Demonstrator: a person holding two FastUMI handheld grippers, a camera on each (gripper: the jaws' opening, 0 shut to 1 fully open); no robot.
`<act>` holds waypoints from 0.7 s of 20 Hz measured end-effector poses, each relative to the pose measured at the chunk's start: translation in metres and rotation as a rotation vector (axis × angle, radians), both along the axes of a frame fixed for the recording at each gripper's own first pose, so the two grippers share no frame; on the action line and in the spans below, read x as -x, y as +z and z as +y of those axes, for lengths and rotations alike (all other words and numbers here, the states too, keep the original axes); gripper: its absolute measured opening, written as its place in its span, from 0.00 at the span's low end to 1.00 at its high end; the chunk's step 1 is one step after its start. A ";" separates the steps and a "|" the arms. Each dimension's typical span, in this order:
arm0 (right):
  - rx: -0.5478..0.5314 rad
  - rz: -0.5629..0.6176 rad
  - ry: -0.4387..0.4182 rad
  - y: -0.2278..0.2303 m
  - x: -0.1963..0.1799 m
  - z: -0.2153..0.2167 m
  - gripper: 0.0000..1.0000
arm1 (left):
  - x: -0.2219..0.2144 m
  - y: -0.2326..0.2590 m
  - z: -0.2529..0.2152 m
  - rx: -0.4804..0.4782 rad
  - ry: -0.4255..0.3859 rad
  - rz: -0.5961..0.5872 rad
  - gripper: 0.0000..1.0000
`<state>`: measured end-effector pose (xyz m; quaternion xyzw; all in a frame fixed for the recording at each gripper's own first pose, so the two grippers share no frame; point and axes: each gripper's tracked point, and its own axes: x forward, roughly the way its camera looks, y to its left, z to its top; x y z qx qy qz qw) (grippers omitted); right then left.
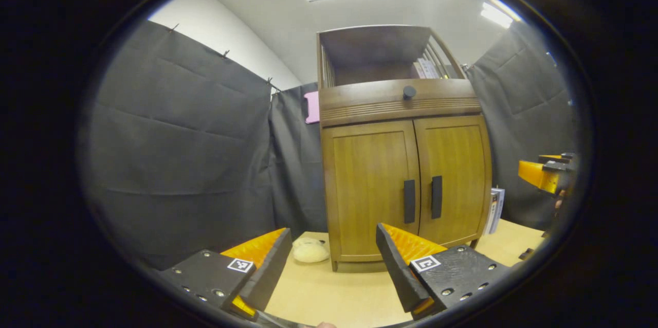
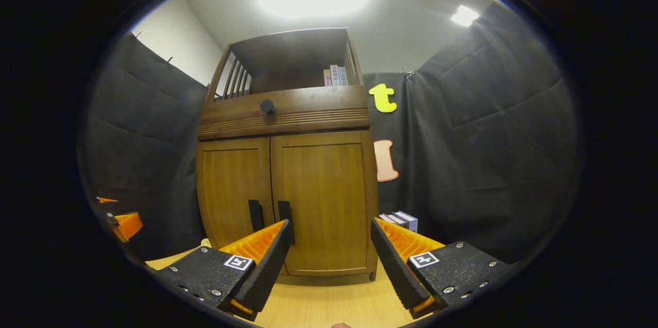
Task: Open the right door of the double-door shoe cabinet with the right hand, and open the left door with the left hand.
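The shoe cabinet (image 2: 285, 184) stood on the table (image 2: 329, 302), both doors closed. Both grippers, left gripper (image 1: 329, 266) and right gripper (image 2: 329, 261), were at approach stage, jaws apart and empty. Next, the right gripper would need alignment with the right door handle (image 2: 284, 213).

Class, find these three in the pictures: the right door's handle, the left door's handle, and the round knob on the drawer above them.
right door's handle (image 1: 436, 197), left gripper view, middle of the black bar.
left door's handle (image 1: 409, 201), left gripper view, middle of the black bar.
round knob (image 2: 267, 106), right gripper view, its front face.
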<state>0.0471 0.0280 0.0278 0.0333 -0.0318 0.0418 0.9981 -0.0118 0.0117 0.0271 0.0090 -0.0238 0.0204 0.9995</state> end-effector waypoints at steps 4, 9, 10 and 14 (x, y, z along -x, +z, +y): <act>-0.018 -0.011 0.028 0.007 -0.029 0.012 0.94 | 0.010 0.003 0.012 -0.003 0.027 -0.005 0.99; -0.027 -0.009 0.061 0.007 -0.064 0.033 0.94 | 0.023 0.012 0.031 -0.008 0.072 -0.006 0.99; -0.027 -0.007 0.068 0.006 -0.070 0.038 0.92 | 0.025 0.010 0.036 -0.009 0.083 -0.003 0.99; -0.012 0.005 0.102 -0.002 -0.098 0.059 0.94 | 0.033 0.010 0.053 -0.009 0.125 0.004 0.99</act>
